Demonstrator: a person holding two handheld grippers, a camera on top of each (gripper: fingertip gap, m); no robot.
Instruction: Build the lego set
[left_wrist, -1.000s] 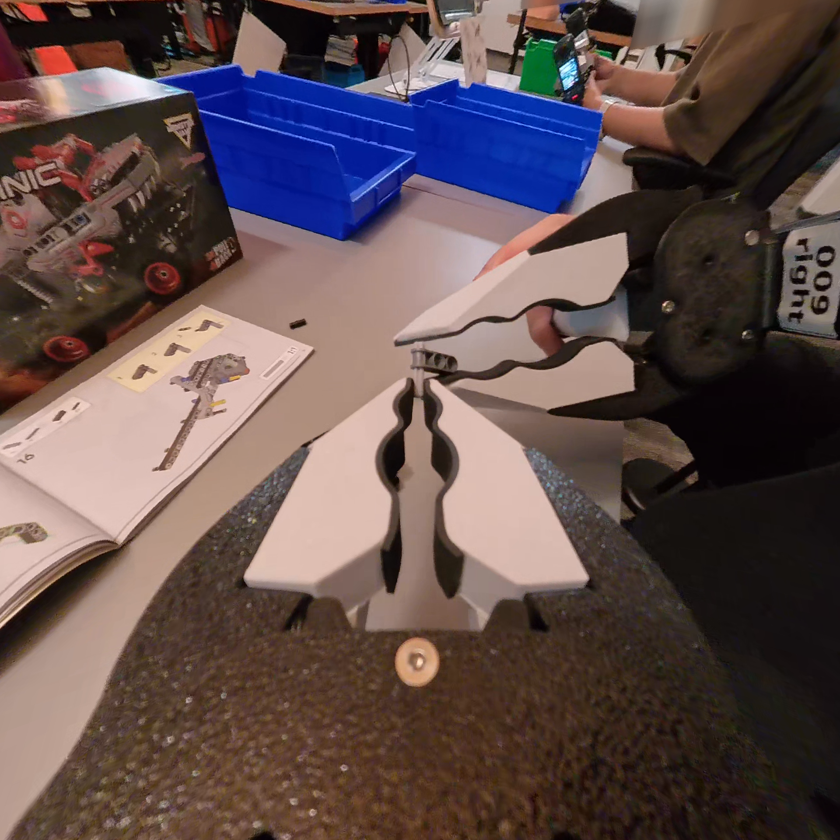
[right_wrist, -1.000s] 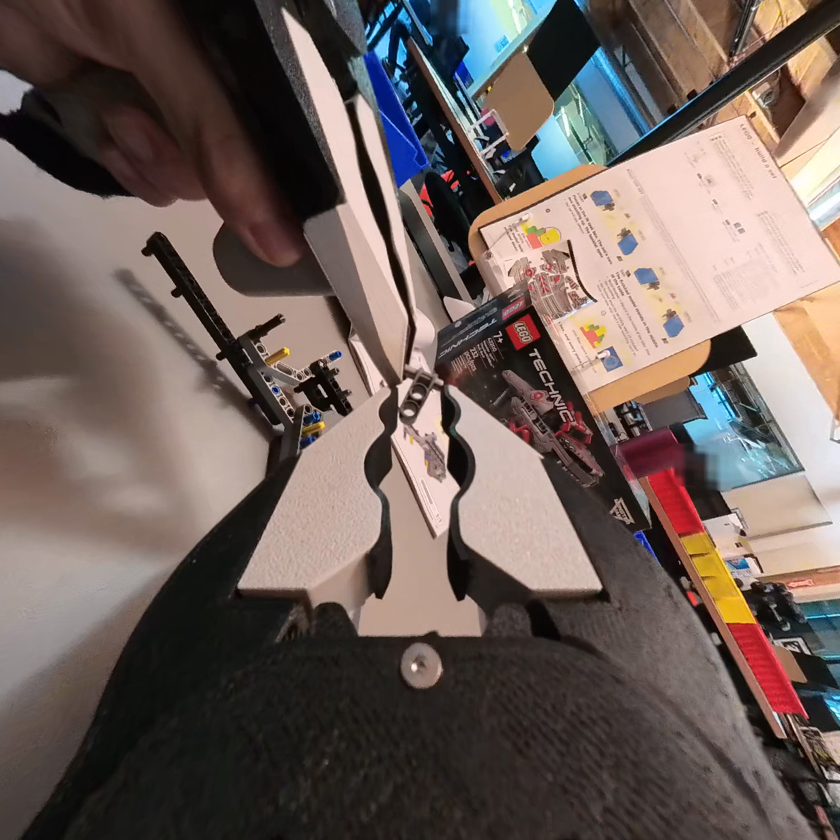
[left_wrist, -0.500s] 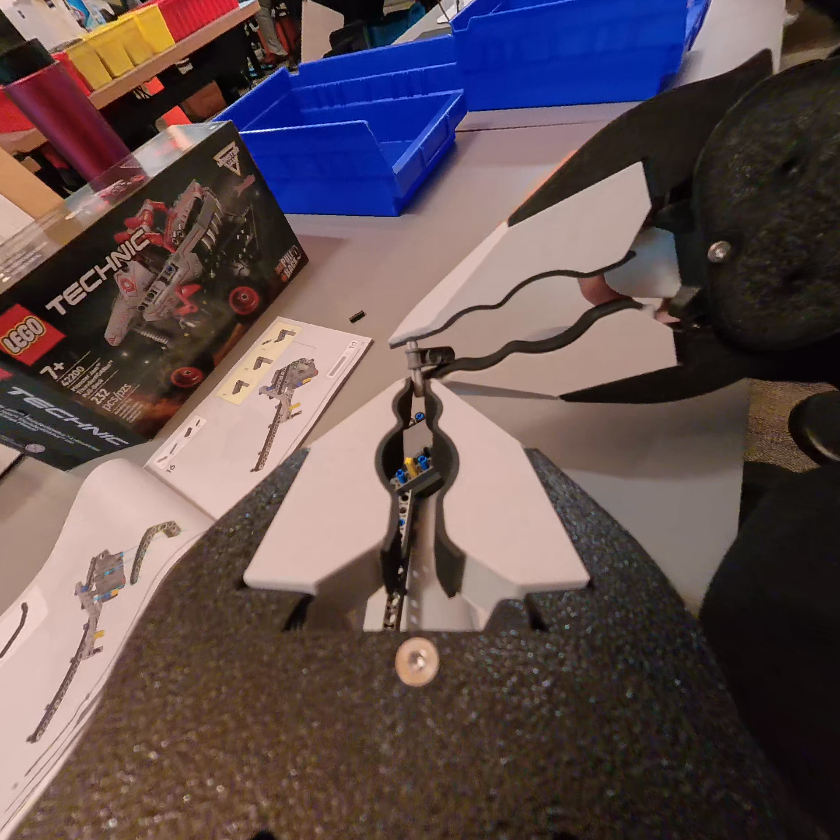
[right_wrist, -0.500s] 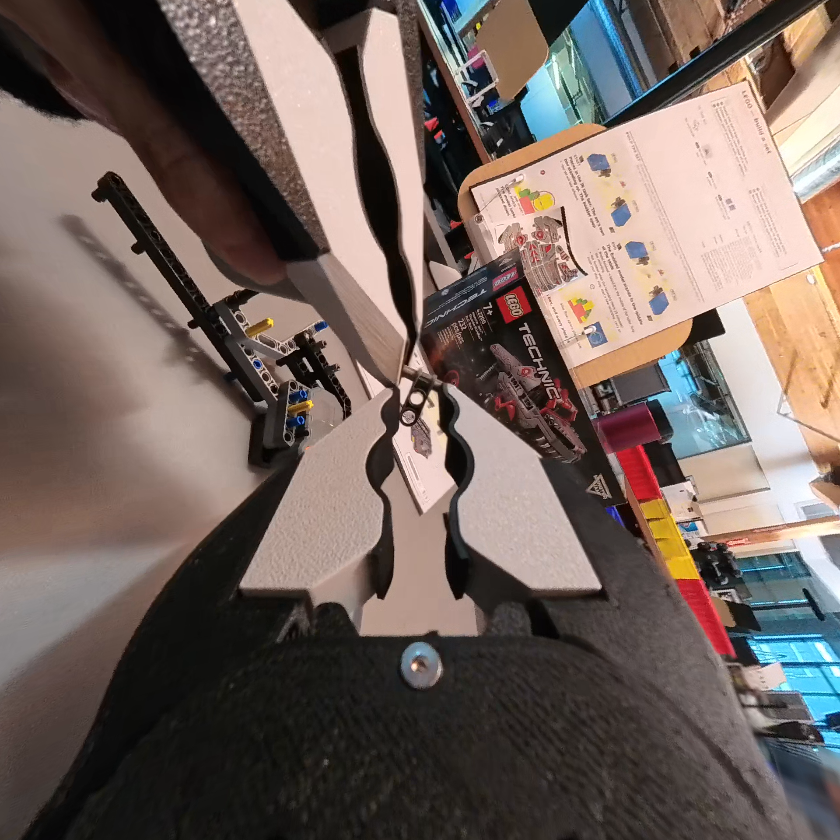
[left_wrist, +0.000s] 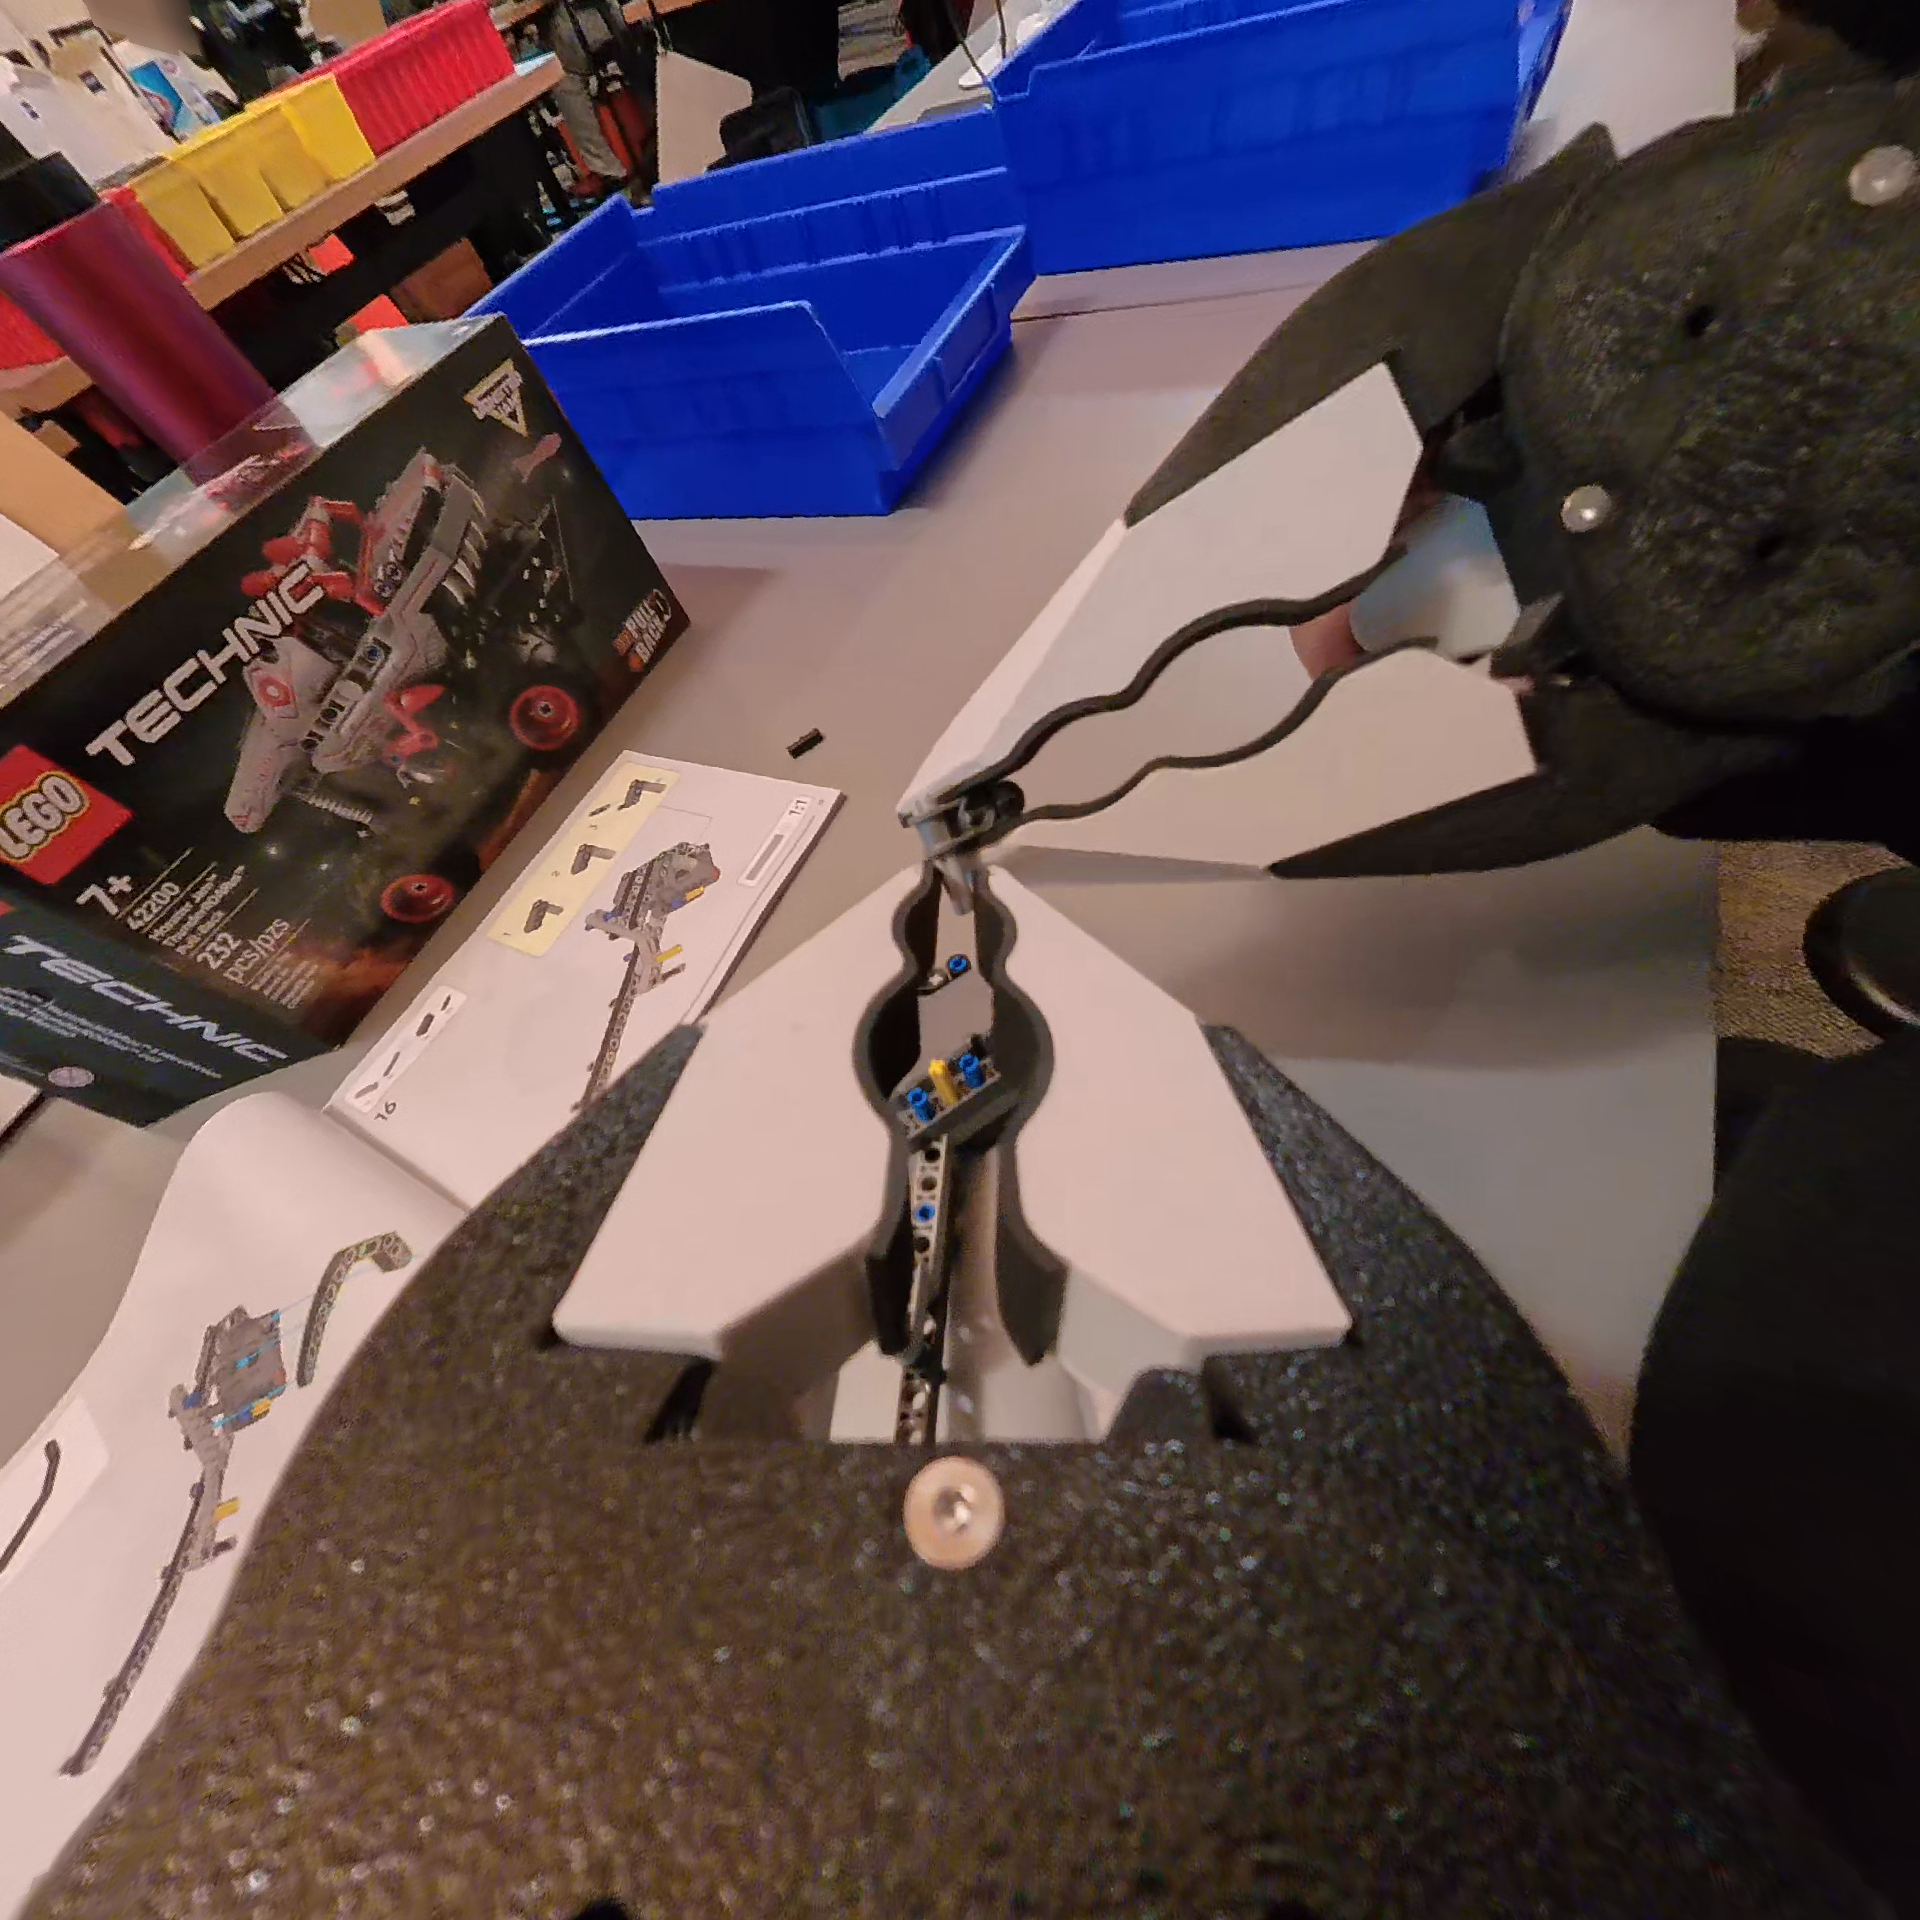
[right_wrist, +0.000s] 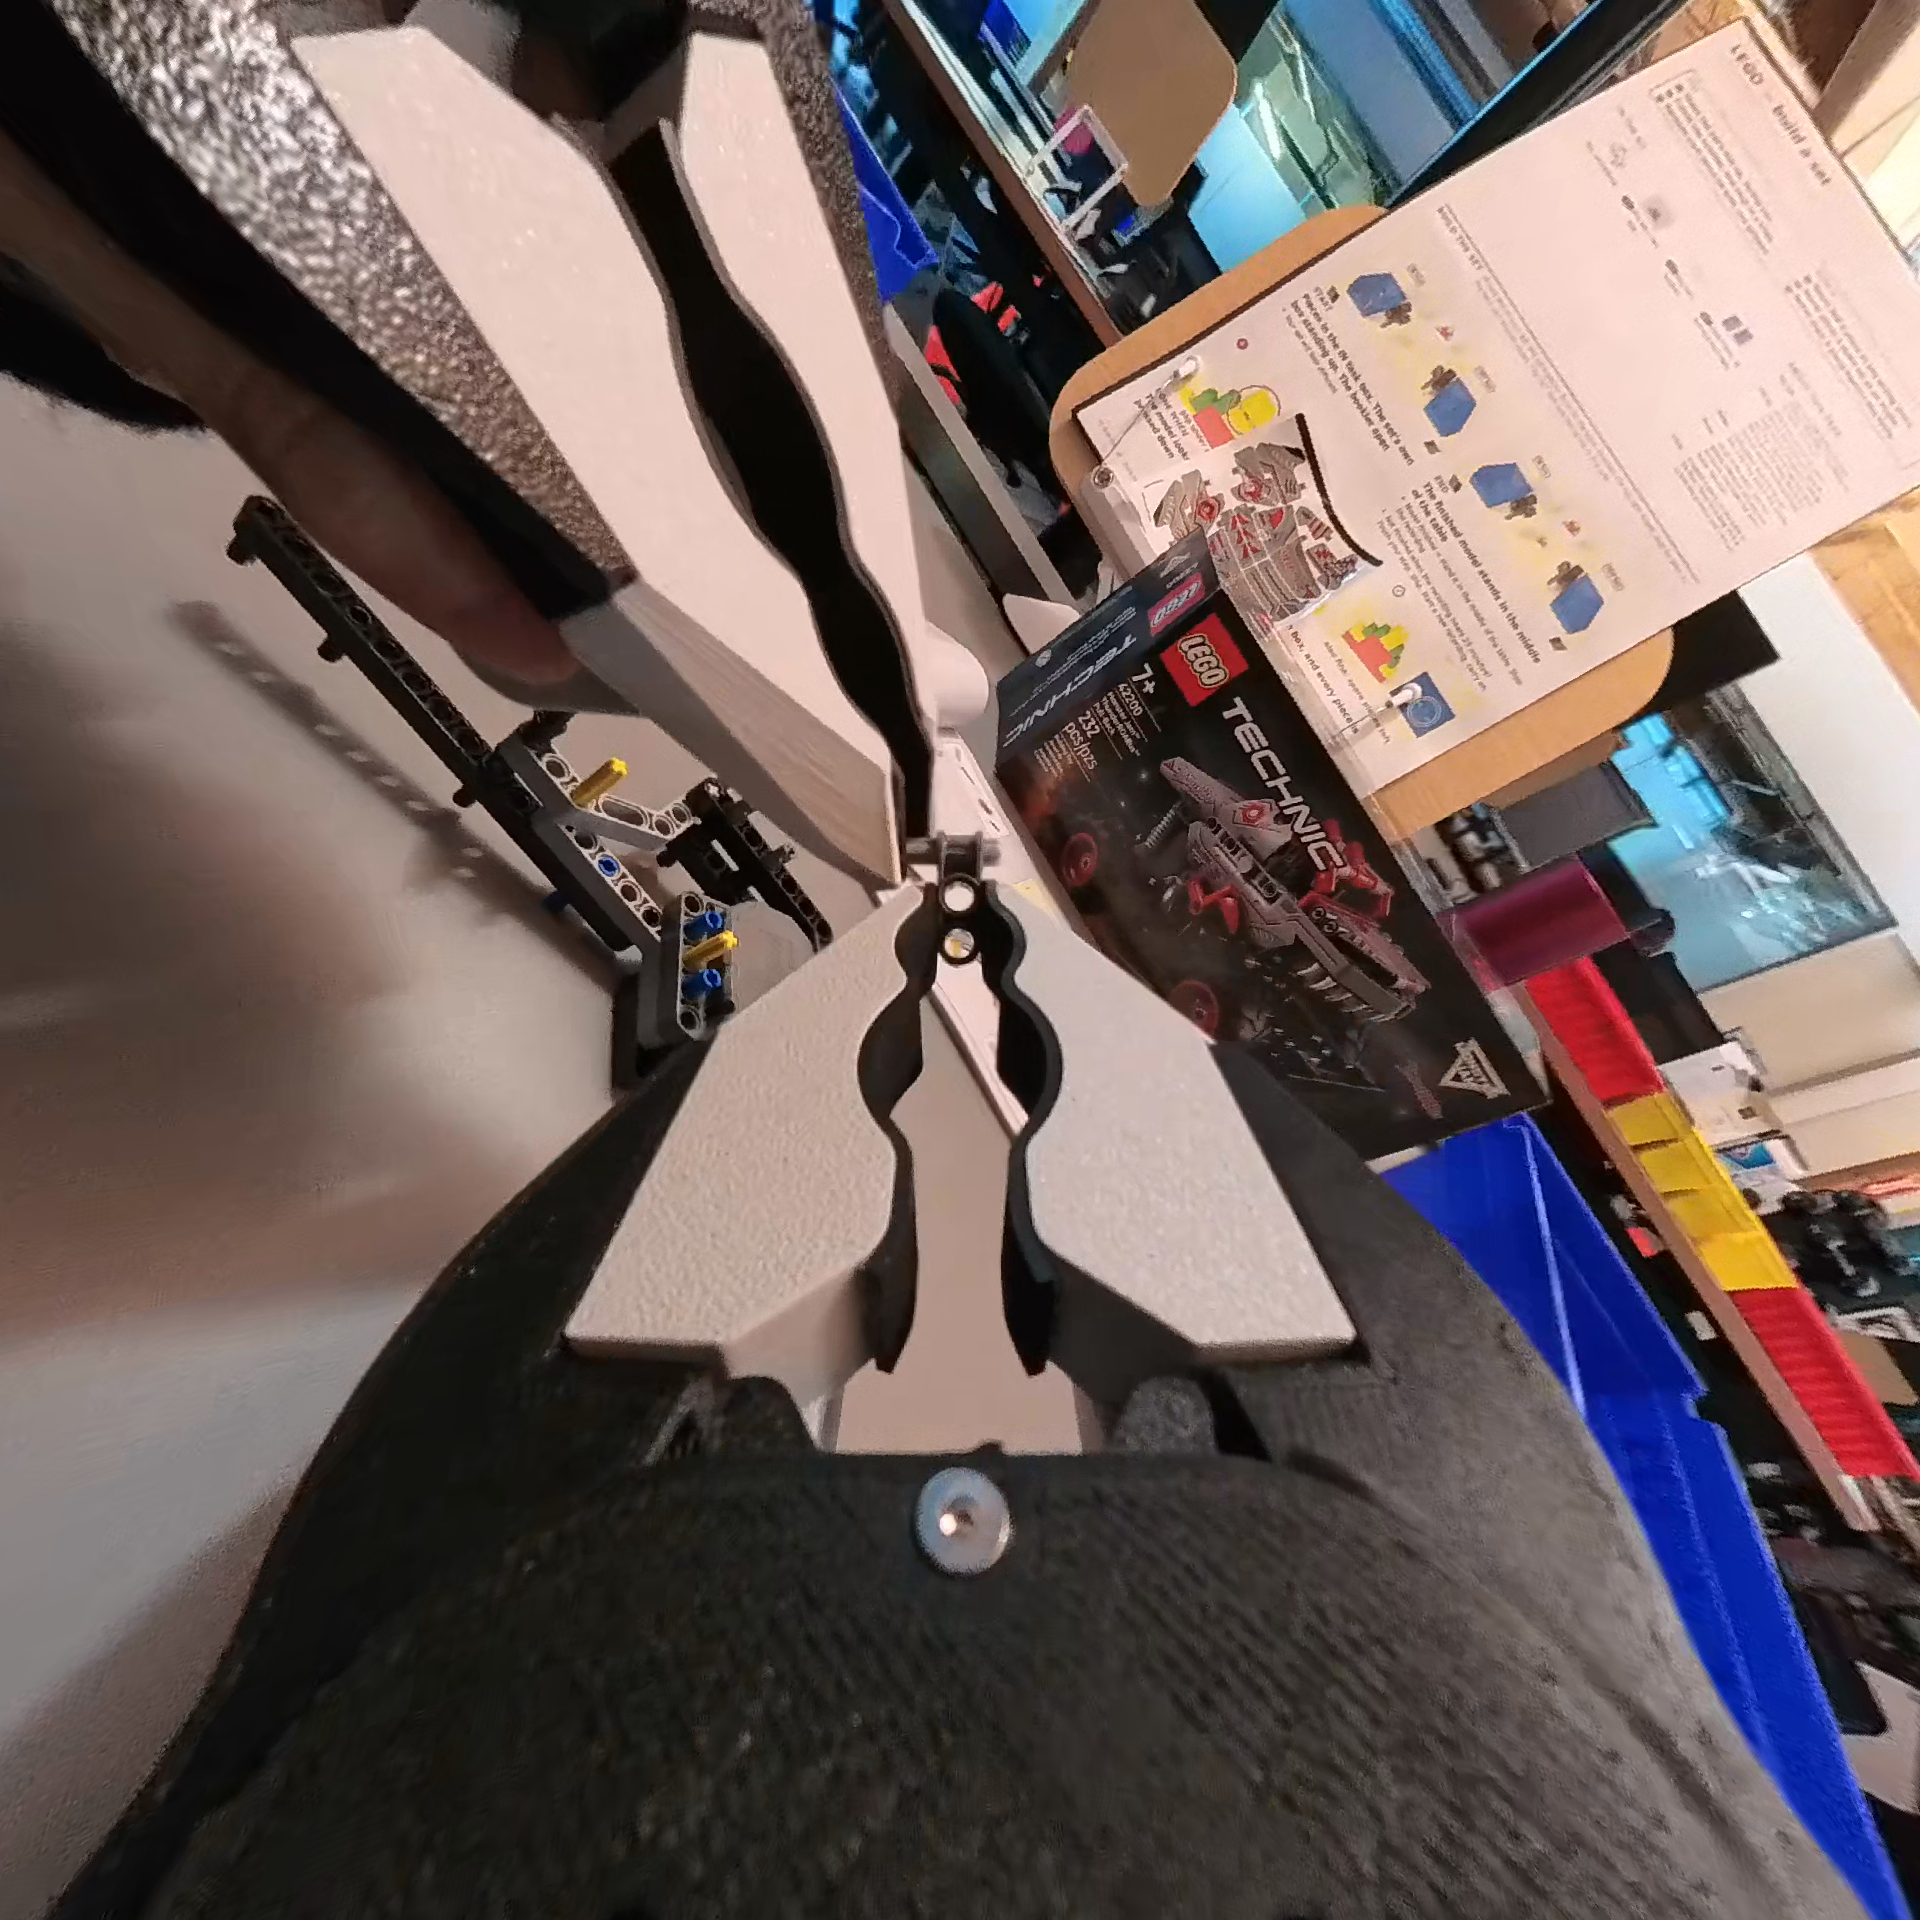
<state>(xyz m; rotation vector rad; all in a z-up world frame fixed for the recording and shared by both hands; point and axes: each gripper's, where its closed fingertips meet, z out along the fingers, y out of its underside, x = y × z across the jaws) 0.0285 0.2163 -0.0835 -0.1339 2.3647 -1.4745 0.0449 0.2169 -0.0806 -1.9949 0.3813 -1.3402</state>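
My left gripper (left_wrist: 954, 883) is shut on a small grey pin (left_wrist: 957, 864). My right gripper (right_wrist: 958, 909) is shut on a small dark connector with holes (right_wrist: 957, 921). The two grippers meet tip to tip, and the pin (right_wrist: 962, 847) touches the connector (left_wrist: 992, 802). The right gripper (left_wrist: 961, 819) comes in from the right in the left wrist view. The left gripper (right_wrist: 914, 836) comes in from the upper left in the right wrist view. The partly built model (right_wrist: 634, 831), with a long black beam (right_wrist: 353, 623), lies on the grey table below them (left_wrist: 940, 1091).
The set's box (left_wrist: 312, 665) stands at the left, with the open instruction booklet (left_wrist: 644, 914) in front of it. A loose black pin (left_wrist: 803, 742) lies near the booklet. Blue bins (left_wrist: 790, 343) stand behind. A printed sheet on a board (right_wrist: 1507, 364) stands behind the box (right_wrist: 1226, 862). The grippers are tip to tip, or close to it.
Both grippers stayed tip to tip on their pieces and moved together over the model, which now shows under the left gripper. The views tilted, bringing the box and booklet closer.
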